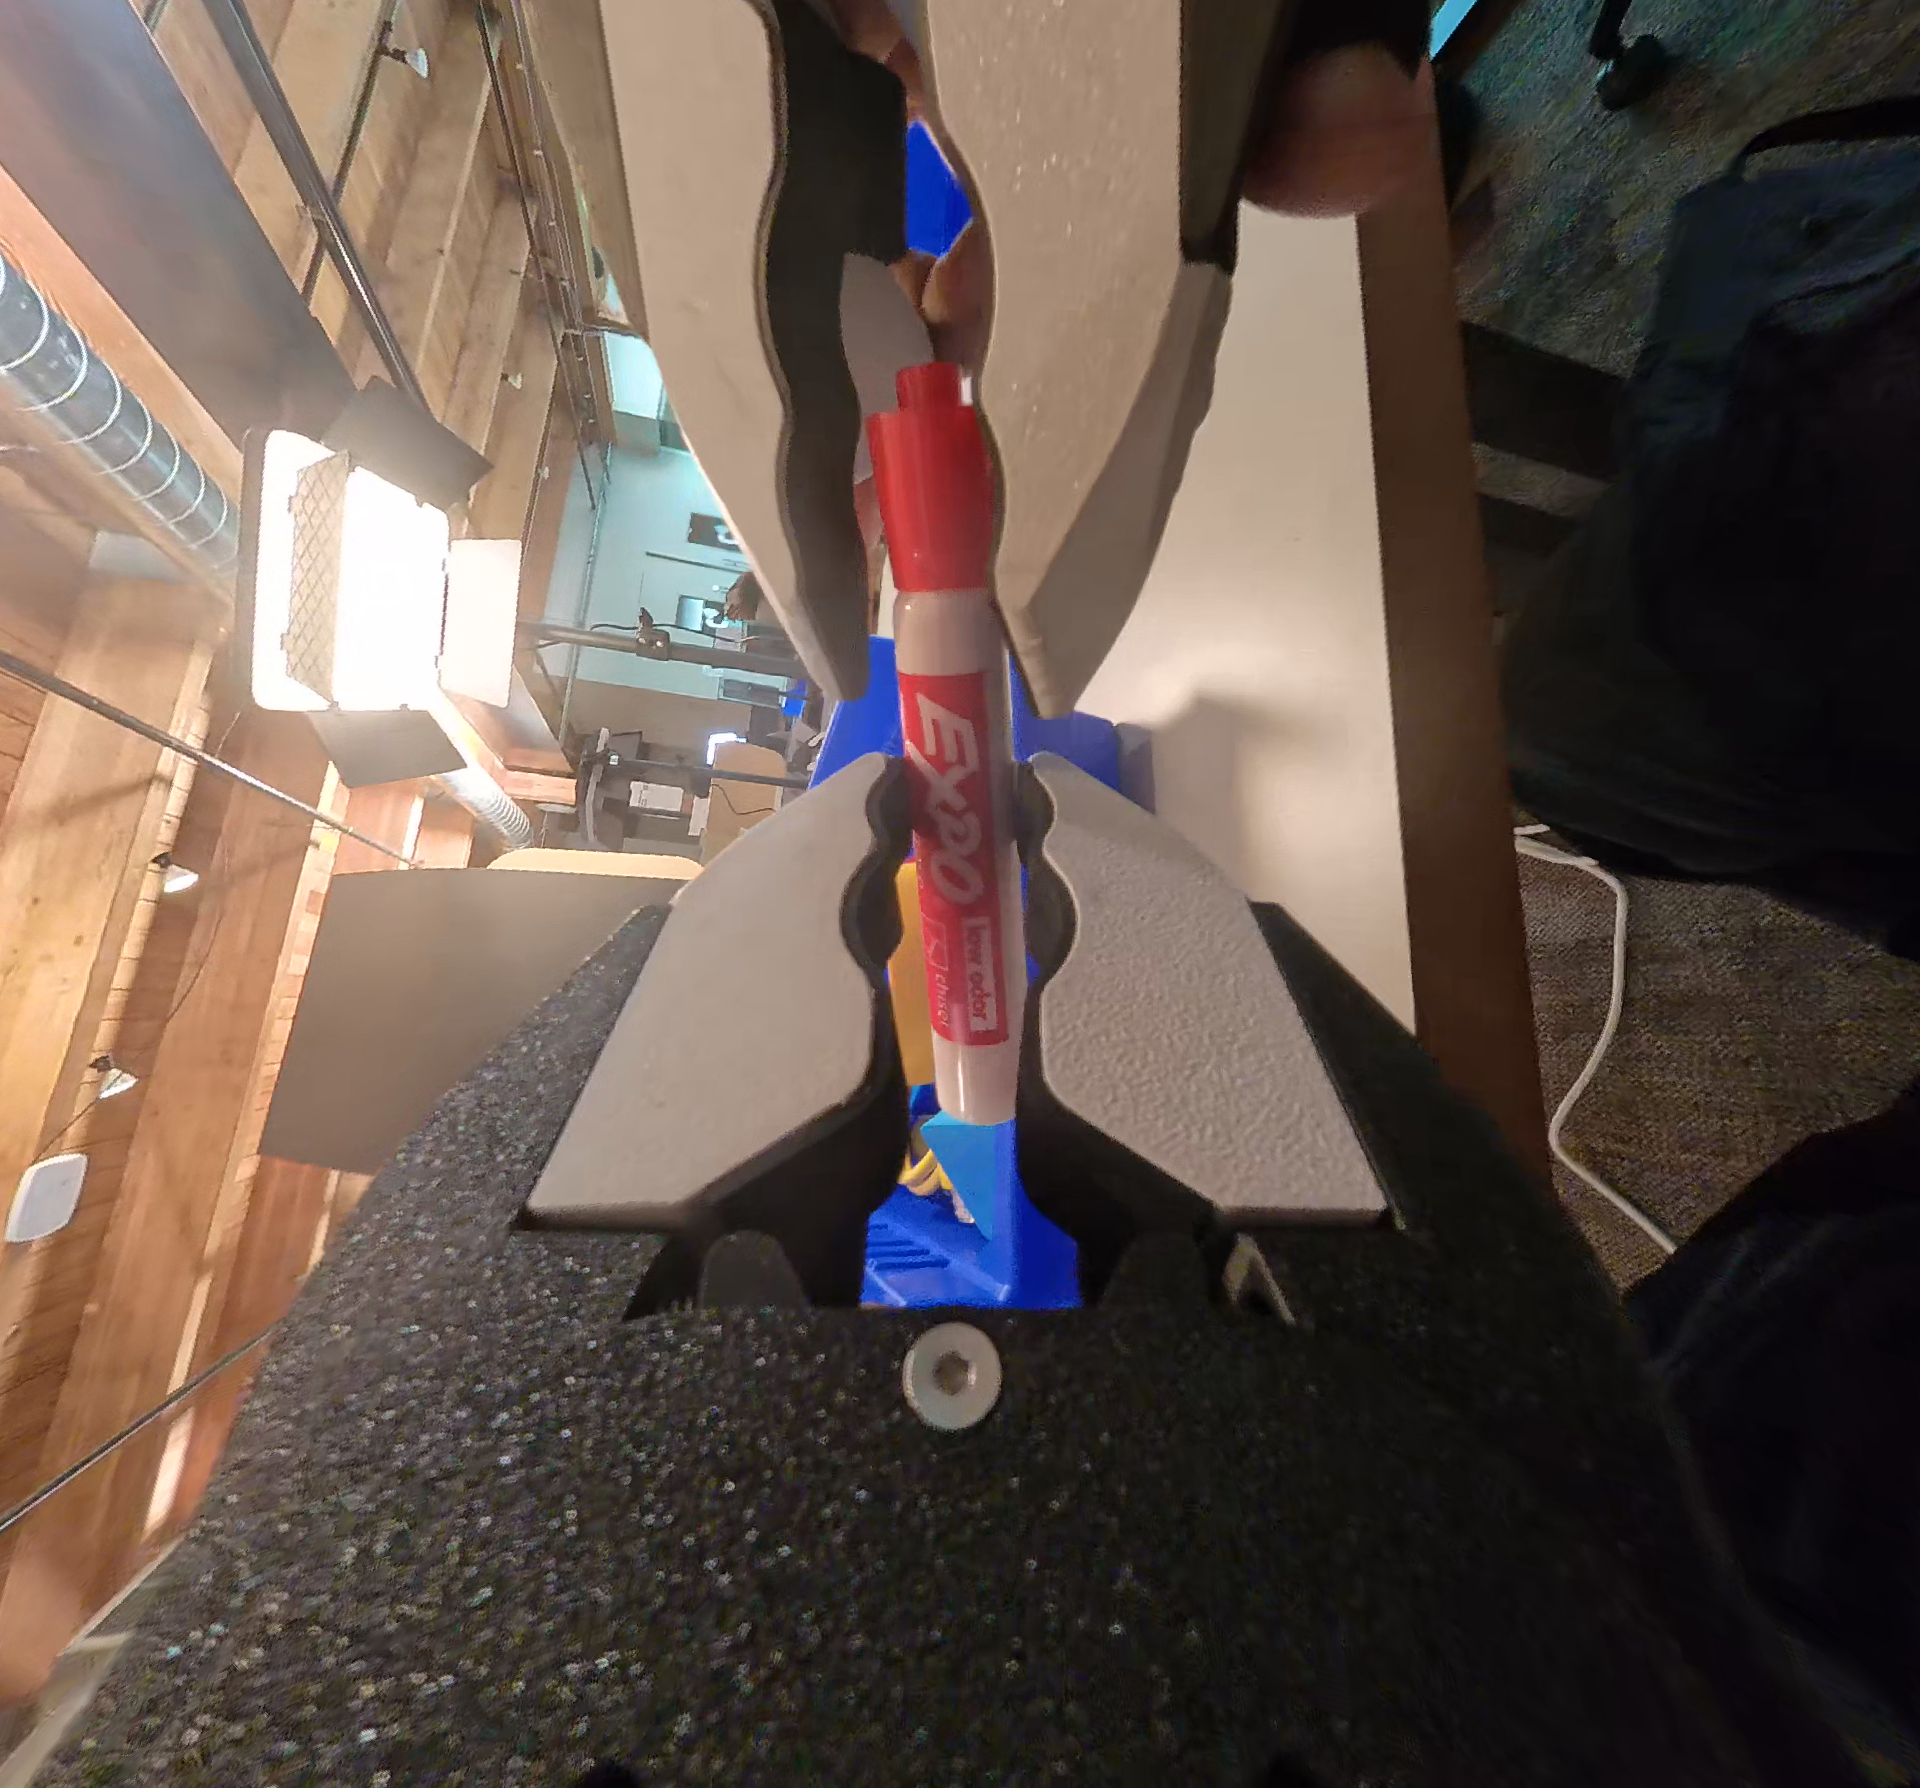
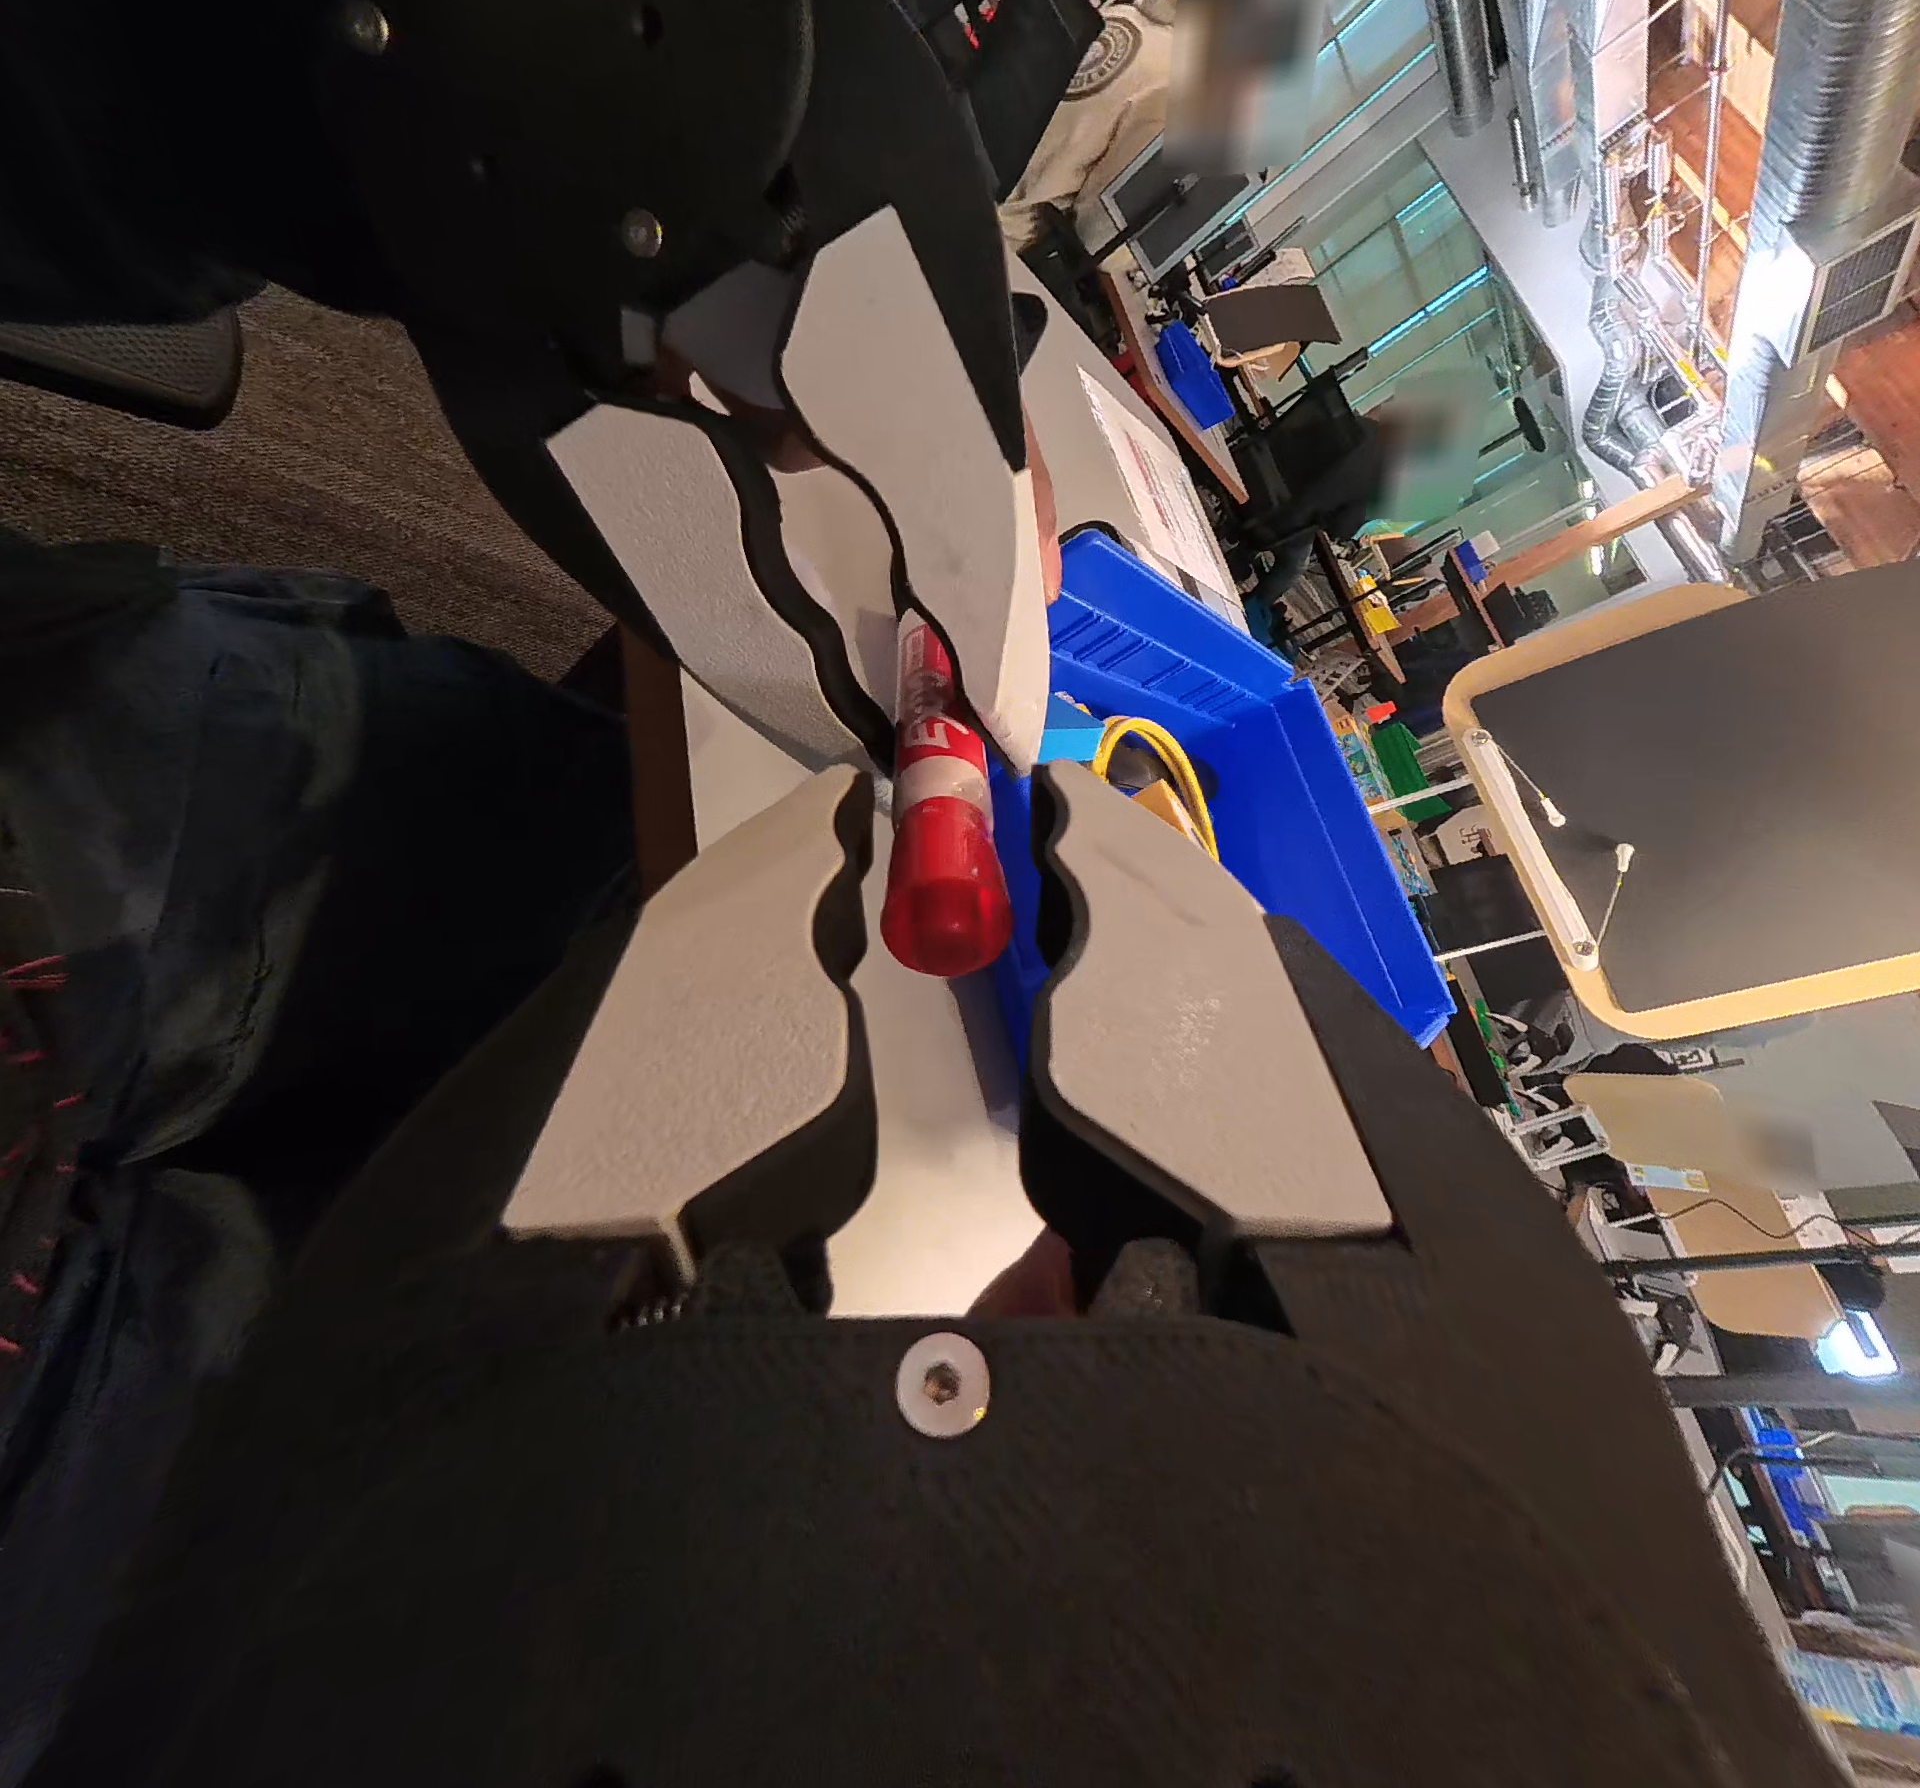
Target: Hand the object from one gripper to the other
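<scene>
A red-capped whiteboard marker [image 1: 951, 865] is held in the air above the white table [image 1: 1278, 595]. My left gripper [image 1: 956, 788] is shut on the marker's labelled white barrel. My right gripper [image 1: 940, 694] comes in from the opposite side, and its fingers straddle the red cap. In the right wrist view the cap of the marker [image 2: 945, 907] sits between the fingers of my right gripper [image 2: 945, 788] with a gap on each side, so that gripper is open. The left gripper [image 2: 940, 751] clamps the barrel just beyond.
A blue plastic bin [image 2: 1247, 699] sits on the table below the grippers, with a yellow cable [image 2: 1153, 751] and other items in it. The table's wooden edge [image 1: 1455, 699] runs alongside grey carpet with a white cord [image 1: 1600, 1011]. A bright studio light [image 1: 343, 585] stands beyond. Less than 4 cm separates the two grippers' tips.
</scene>
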`<state>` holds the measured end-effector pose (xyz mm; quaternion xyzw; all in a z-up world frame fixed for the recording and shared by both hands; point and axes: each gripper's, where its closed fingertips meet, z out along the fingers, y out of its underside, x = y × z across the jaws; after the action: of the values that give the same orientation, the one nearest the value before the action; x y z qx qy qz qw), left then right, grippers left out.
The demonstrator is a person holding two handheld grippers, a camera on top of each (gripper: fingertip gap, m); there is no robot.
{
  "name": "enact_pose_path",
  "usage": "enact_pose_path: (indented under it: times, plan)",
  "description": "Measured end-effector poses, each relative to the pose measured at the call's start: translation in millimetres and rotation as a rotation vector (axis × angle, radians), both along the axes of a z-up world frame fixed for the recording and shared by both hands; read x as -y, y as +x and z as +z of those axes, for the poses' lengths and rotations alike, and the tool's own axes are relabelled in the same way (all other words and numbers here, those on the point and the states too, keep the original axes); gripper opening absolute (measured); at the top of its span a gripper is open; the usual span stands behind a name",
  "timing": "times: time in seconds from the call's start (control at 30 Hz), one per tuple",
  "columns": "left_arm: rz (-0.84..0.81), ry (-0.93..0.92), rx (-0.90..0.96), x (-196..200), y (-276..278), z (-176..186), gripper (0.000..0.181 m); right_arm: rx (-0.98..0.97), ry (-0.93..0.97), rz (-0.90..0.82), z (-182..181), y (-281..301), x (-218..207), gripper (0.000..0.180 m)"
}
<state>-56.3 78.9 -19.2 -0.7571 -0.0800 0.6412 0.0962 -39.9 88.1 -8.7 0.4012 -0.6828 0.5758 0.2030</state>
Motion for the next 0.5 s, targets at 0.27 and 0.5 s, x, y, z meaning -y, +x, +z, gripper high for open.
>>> enact_pose_path:
  times: [0.27,0.5]
  plan:
    - [-0.025,0.138,-0.05,-1,2,12,0.021,0.021,-0.066,0.017,11,0,-2,0.021]
    - [-0.207,0.865,-0.052,12,15,49,0.045,0.184,-0.234,0.075,42,-7,-9,0.02]
